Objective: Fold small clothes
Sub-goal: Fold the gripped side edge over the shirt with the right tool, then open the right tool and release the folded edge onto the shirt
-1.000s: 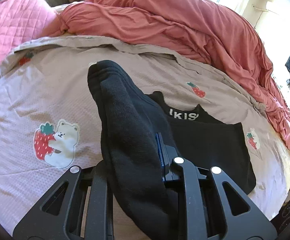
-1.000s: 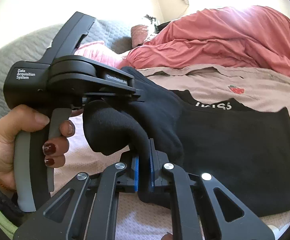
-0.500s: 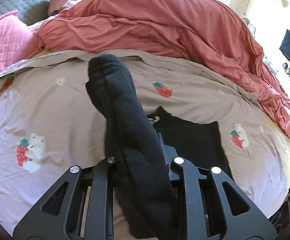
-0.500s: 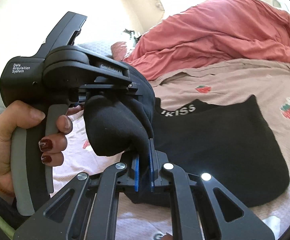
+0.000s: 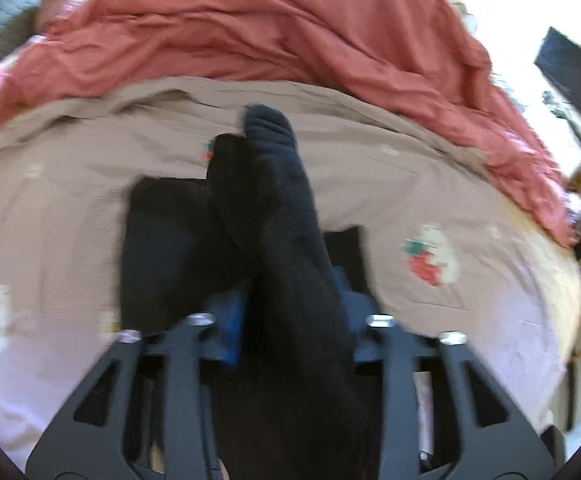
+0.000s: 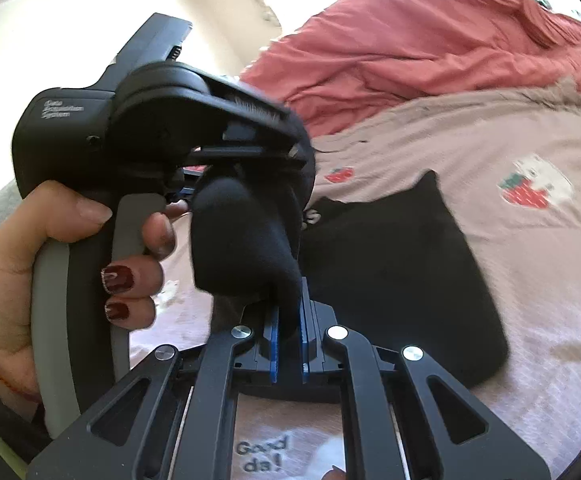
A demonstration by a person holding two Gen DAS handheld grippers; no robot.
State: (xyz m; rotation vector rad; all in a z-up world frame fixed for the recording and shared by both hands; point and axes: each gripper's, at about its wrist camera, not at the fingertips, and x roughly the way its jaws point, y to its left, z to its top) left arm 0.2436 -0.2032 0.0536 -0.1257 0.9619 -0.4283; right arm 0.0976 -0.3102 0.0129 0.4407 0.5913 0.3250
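On a bed covered by a beige sheet (image 5: 430, 184) printed with strawberries and white bears, a pair of black socks (image 5: 286, 216) is held up between two hand-held grippers. In the left wrist view, blurred by motion, the socks run from the near edge of the frame away toward the far side, toes uppermost, passing between the fingers of the left gripper (image 5: 290, 320); its jaws are opening, with a gap visible between the blue pads and the fabric, so the socks lie between them without being pressed. In the right wrist view, the right gripper (image 6: 288, 344) is closed tight on a fold of the socks (image 6: 242, 240), the blue pads pinching the cloth near the frame's lower centre. The sock bundle rises from there to the left gripper's body (image 6: 138, 128), which fills the upper left and is held by a hand (image 6: 50, 264) with dark red nails. On the sheet just behind and to the right of the socks lies a black garment (image 6: 402, 280), flat, with white lettering partly hidden at its far-left edge. A crumpled red duvet (image 6: 430, 44) lies across the far side of the bed. Near the lower edge, print on the sheet reads "Good da!".
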